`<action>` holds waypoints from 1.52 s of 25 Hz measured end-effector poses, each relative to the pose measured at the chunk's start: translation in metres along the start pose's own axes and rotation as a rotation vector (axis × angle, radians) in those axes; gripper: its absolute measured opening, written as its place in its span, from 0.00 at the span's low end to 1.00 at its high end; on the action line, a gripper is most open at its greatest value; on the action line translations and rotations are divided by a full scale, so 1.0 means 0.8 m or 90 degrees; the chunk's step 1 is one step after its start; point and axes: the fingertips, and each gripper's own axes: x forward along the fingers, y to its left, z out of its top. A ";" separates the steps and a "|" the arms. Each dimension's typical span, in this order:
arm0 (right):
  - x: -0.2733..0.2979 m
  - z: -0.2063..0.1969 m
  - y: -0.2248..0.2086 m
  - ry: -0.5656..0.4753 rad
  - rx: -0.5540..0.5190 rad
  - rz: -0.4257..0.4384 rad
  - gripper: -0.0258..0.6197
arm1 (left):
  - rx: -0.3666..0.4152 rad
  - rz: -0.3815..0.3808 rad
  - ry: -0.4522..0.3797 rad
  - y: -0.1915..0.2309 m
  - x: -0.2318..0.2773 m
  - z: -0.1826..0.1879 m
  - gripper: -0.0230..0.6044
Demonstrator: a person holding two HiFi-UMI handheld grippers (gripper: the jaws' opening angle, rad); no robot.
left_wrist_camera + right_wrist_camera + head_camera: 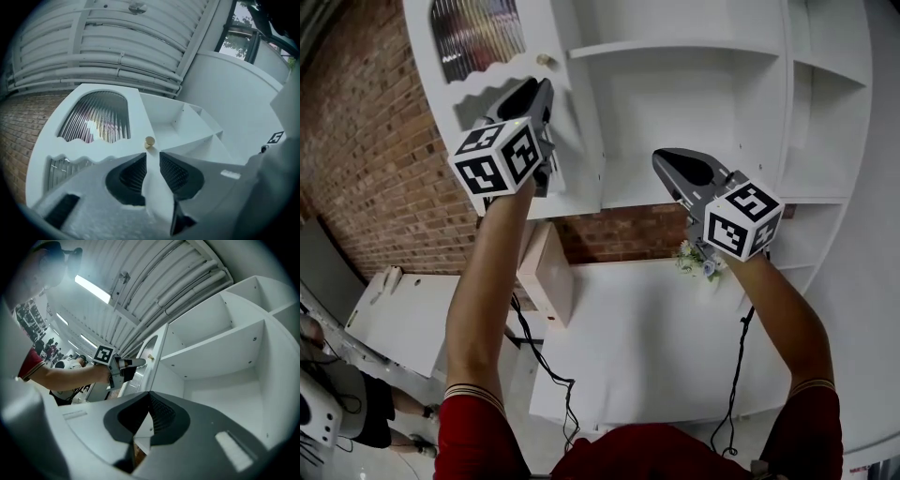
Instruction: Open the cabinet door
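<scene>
The white cabinet door [502, 89] has a ribbed glass pane [476, 36] and a small brass knob [546, 60] near its right edge. It seems to stand out at an angle from the shelves. My left gripper [544, 89] is raised just below the knob. In the left gripper view the knob [149, 141] sits a little beyond my left gripper [153, 157], whose jaws stand apart with nothing between them. My right gripper [667, 161] hangs in front of the open shelf, its jaws shut and empty [149, 394]. The right gripper view shows the left gripper [133, 363] beside the door edge [154, 352].
Open white shelves [675, 47] fill the cabinet to the right of the door. A brick wall [366, 141] lies left and below. A white table [656, 347] carries a small flower bunch [694, 261] and a beige box [548, 272]. Another person [337, 403] stands at lower left.
</scene>
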 end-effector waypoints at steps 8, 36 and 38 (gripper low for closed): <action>-0.002 0.000 -0.014 0.004 -0.009 0.018 0.06 | 0.051 0.035 0.008 0.007 0.038 0.020 0.24; -0.047 -0.018 -0.022 0.001 0.040 0.052 0.06 | 0.089 0.089 0.038 0.003 0.024 0.041 0.16; -0.049 -0.015 -0.021 -0.006 0.044 0.062 0.06 | 0.077 0.084 0.031 -0.003 0.014 0.048 0.16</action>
